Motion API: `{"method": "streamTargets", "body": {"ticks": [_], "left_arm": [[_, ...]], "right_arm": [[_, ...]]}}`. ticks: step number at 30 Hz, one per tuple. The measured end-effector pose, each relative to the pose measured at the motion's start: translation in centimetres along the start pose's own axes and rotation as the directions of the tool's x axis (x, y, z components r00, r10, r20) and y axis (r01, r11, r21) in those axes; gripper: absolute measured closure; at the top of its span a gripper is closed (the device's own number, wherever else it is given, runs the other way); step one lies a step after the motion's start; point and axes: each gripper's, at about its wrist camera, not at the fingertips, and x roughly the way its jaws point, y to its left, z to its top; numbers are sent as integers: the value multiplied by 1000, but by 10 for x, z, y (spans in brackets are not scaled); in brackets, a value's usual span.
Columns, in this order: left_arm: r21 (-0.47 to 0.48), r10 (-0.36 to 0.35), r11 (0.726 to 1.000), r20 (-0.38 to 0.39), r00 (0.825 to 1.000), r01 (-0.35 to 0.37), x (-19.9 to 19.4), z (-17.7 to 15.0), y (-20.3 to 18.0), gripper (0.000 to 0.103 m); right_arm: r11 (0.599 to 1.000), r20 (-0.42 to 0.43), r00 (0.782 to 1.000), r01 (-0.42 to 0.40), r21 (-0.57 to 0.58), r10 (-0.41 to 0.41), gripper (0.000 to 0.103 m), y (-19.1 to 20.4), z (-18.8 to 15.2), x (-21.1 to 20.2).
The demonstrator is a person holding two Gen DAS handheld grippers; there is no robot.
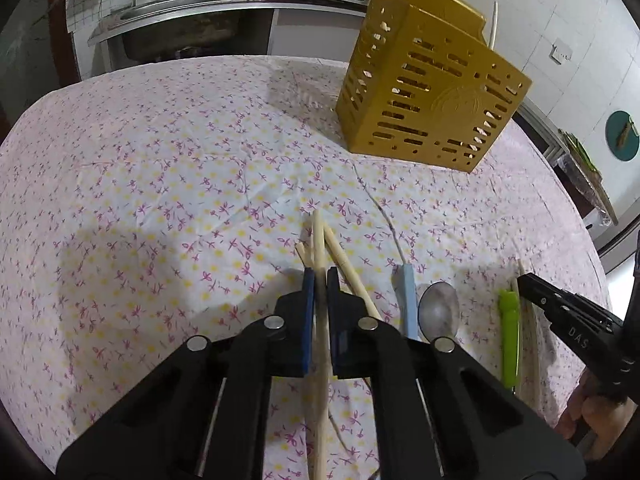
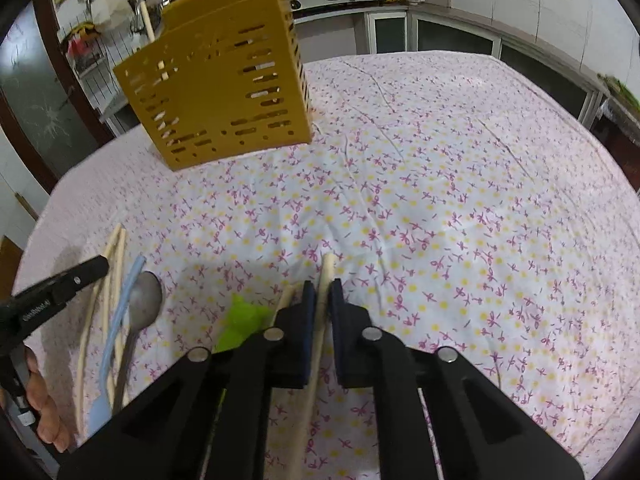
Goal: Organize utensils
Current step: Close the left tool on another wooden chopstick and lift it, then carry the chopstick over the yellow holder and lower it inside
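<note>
A gold slotted utensil holder (image 1: 430,92) stands on the far side of the table, with chopsticks sticking out of it; it also shows in the right wrist view (image 2: 224,96). My left gripper (image 1: 320,276) is shut on a pale chopstick (image 1: 319,240), with two more chopsticks (image 1: 348,264) lying under it. My right gripper (image 2: 323,290) is shut on another chopstick (image 2: 327,272). Between them lie a light blue utensil (image 1: 408,300), a metal spoon (image 1: 438,312) and a green utensil (image 1: 509,332). In the right wrist view these are the blue utensil (image 2: 120,304), spoon (image 2: 146,300) and green utensil (image 2: 242,320).
The table carries a floral cloth (image 1: 160,200). A kitchen counter with sink (image 1: 192,12) and stove runs behind it. The right gripper's body (image 1: 568,312) shows at the left wrist view's right edge; the left gripper's body (image 2: 52,292) at the right wrist view's left.
</note>
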Motion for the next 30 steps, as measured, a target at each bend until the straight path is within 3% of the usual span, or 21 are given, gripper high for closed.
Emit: {"method": "streamTargets", "body": {"ticks": [8,14,19,30], "left_arm": [[-33,-96,995,67,993,98,-26,3,9,98],[-53,-162,984,101,982,168,-46,7,9,98],[-19,-156,987,168,973,161,-66,9,-1,98],[53,-151,989,280,948,142,-100,21,-17,98]], "right_arm": [[995,72,994,-88,38,85,97,-14,4,-24],[982,166,971,-181,47,171,97,-21,11,-48],[973,261,939,-231,-1,223,97,-13,17,-66],[974,347,910,-221,-54,225,97,-8,36,-92]]}}
